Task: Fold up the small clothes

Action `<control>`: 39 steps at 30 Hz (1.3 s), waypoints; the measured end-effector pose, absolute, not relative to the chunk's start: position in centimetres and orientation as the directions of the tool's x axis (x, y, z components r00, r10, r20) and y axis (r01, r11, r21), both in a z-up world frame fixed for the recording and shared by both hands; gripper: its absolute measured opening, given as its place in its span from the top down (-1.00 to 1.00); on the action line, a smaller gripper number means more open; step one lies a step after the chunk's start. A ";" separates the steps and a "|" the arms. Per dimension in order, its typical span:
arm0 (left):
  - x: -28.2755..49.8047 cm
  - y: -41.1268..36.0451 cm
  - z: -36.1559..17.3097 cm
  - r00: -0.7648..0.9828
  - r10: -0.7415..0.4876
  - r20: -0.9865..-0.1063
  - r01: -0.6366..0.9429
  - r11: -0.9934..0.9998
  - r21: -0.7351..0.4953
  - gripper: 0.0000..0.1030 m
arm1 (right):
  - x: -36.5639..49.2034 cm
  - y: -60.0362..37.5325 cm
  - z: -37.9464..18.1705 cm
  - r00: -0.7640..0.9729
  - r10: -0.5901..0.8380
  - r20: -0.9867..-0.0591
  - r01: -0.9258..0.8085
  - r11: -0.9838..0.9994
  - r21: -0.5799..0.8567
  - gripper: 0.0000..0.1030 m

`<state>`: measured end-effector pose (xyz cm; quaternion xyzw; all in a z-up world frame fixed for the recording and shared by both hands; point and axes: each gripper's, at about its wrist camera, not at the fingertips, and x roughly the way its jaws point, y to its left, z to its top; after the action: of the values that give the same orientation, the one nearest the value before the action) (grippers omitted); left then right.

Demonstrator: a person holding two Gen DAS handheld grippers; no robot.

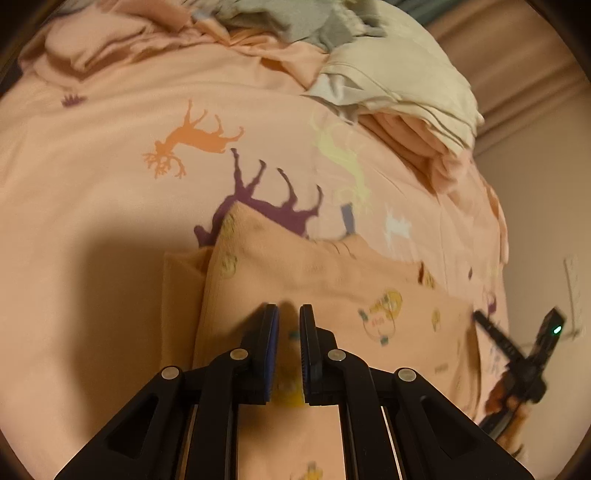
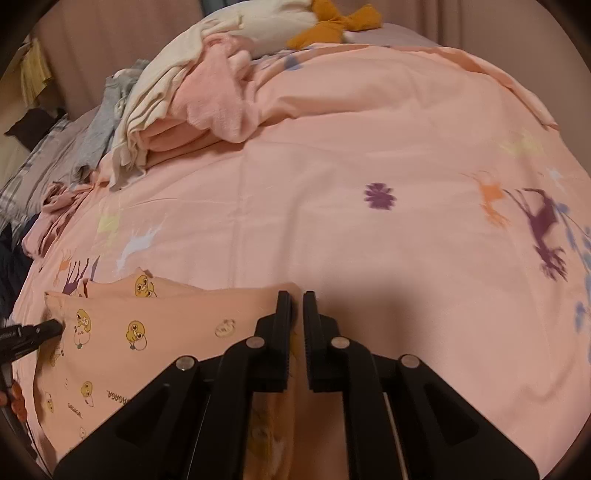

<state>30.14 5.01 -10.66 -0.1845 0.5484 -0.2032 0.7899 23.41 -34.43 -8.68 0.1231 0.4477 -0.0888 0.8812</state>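
A small peach garment printed with yellow cartoon figures lies flat on the bed, its top edge folded over. My left gripper is shut on it, with the fabric pinched between the pads near the garment's left part. In the right wrist view the same garment spreads to the left, and my right gripper is shut on its right edge, with printed fabric showing between the fingers. Each gripper shows in the other's view: the right gripper at the garment's far side, the left gripper touching its left end.
The bed carries a peach cover with deer silhouettes. A heap of cream, pink and grey clothes lies at the back, beside a mustard cloth. The same heap sits at top right in the left wrist view. Curtains hang behind.
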 end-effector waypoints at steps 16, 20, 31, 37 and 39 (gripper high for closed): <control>16.5 4.5 -11.3 0.257 -0.526 -0.811 0.353 0.832 -0.428 0.90 | 10.2 -27.8 -8.8 0.500 0.130 -0.856 -0.036 0.991 0.129 0.74; 15.7 7.5 -11.3 0.263 -0.564 -0.783 0.265 0.823 -0.503 0.90 | 9.1 -29.1 -10.3 0.470 0.110 -0.876 0.011 0.991 0.130 0.79; 16.1 12.8 -10.4 0.375 -0.579 -0.724 0.109 0.803 -0.586 -0.51 | 7.1 -27.9 -7.2 0.562 0.194 -0.804 0.002 0.972 0.236 0.26; 19.6 11.3 -11.8 0.330 -0.654 -0.681 0.099 0.741 -0.664 -0.51 | 8.3 -25.9 -6.3 0.573 0.301 -0.762 -0.059 0.943 0.328 0.25; 20.9 10.6 -12.2 0.322 -0.673 -0.666 0.099 0.723 -0.683 -0.51 | 9.1 -25.4 -6.4 0.566 0.338 -0.752 -0.068 0.928 0.366 0.25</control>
<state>20.86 10.57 -12.16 -0.2734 0.5246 -0.2521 0.7658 9.08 -25.38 -6.38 0.1496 0.4508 0.1165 0.8723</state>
